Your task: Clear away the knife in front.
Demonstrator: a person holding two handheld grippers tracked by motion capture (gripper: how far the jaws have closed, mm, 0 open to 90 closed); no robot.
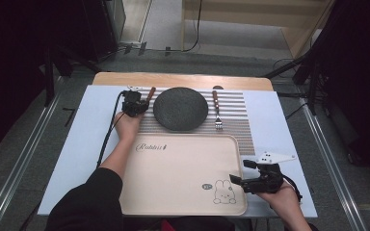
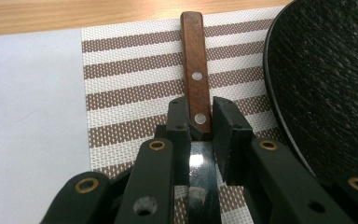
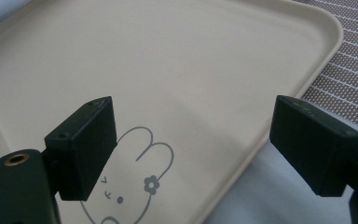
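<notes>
My left gripper (image 2: 200, 122) clamped the knife (image 2: 196, 70) at its riveted wooden handle, on the striped woven placemat (image 2: 130, 88) beside the round, textured black plate (image 2: 326, 84). My right gripper (image 3: 193, 144) stood wide open over the smooth cream tray (image 3: 168, 60).

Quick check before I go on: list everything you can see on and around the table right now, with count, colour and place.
Knife: one, brown wooden handle with rivets, on the mat left of the plate, between the left gripper's jaws.
Plate: one, black, mid-mat.
Fork: one, brown handle, right of the plate.
Placemat: one, brown-and-white striped, far half of the table.
Tray: one, cream with rabbit drawing, near side, nothing on it.
Table cover: one, pale blue.
Left gripper: black, closed on the knife.
Right gripper: black, open over the tray's right corner.
</notes>
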